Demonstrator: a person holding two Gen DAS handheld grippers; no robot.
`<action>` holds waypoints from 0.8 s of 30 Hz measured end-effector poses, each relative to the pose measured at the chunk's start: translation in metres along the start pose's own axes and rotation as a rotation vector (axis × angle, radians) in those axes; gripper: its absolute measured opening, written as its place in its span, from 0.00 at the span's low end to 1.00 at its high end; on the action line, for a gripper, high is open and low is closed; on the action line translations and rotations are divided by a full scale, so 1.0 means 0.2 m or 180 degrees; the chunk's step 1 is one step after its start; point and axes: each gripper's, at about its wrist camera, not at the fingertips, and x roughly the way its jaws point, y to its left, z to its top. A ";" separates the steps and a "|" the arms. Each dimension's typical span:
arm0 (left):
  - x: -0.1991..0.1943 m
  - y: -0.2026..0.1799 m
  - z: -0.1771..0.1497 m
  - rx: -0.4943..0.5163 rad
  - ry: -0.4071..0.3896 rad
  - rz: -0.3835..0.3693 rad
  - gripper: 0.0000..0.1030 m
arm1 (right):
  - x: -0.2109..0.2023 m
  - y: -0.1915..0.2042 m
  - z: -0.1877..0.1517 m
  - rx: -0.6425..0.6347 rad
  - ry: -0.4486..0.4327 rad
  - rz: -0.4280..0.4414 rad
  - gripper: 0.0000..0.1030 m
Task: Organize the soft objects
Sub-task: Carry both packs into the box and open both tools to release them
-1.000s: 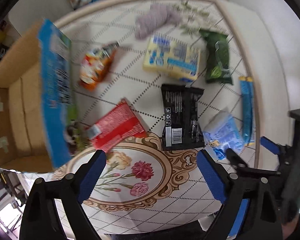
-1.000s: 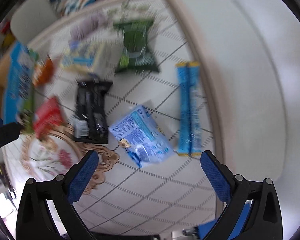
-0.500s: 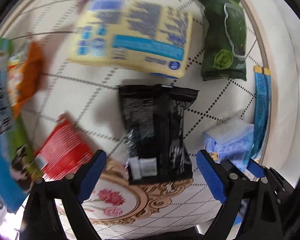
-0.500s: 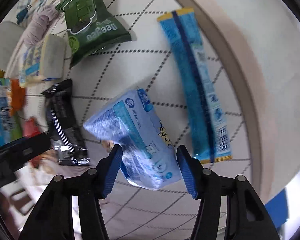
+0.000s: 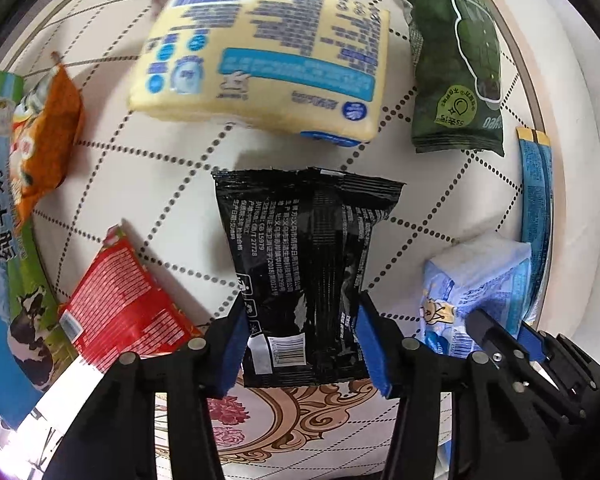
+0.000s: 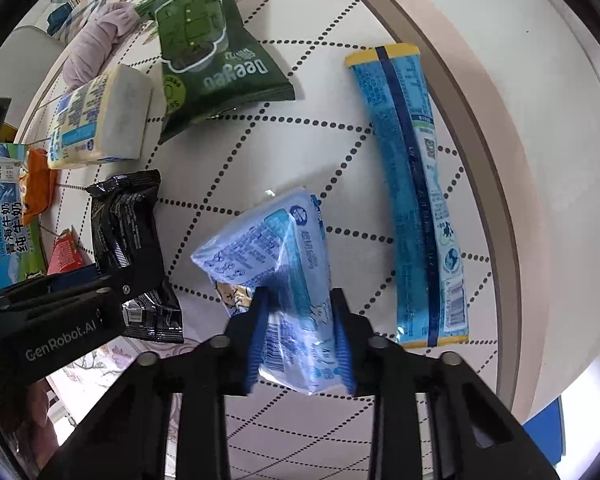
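1. A dark green snack bag (image 6: 204,60), far on the table, carries the white brand word "Deeyeo", seen upside down from the right wrist view.
2. The black body of the left gripper (image 5: 304,344), at the left edge of the right wrist view, bears grey lettering "GenRobot.AI".
3. A black packet (image 5: 304,272) in the middle has small white print with the codes "GB 15979" and "GB/T 27728", and a white barcode label near its near end.
4. A blue and green milk carton (image 6: 4,236) at far left shows large white Chinese characters ending in "纯牛奶", meaning pure milk.
5. A long blue stick pack (image 6: 416,184) at right has a barcode and a QR code; its text is too small to read.
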 end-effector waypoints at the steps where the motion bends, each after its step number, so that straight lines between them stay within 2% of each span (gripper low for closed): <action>1: -0.02 0.01 -0.01 -0.0004 -0.0012 -0.0016 0.46 | -0.01 -0.01 0.00 0.0018 -0.0002 0.0019 0.25; 5: -0.09 0.02 -0.08 -0.0040 -0.0106 -0.0065 0.45 | -0.07 -0.06 0.00 0.0073 -0.0053 0.0104 0.22; 11: -0.43 0.09 -0.18 -0.0045 -0.0476 -0.0187 0.45 | -0.27 -0.10 -0.03 0.0122 -0.0171 0.0351 0.22; 15: -0.73 0.22 -0.29 -0.0120 -0.0783 -0.0274 0.45 | -0.49 -0.02 -0.09 -0.0020 -0.0301 0.0521 0.21; 17: -0.92 0.31 -0.35 -0.0197 -0.0943 -0.0291 0.45 | -0.60 0.10 -0.13 -0.0162 -0.0359 0.0611 0.21; 20: -1.04 0.35 -0.42 -0.0234 -0.1145 -0.0232 0.45 | -0.77 0.31 -0.17 -0.0407 -0.0477 0.0715 0.21; 24: -1.20 0.60 -0.48 -0.0362 -0.1362 -0.0142 0.45 | -0.88 0.72 -0.21 -0.0700 -0.0583 0.0828 0.21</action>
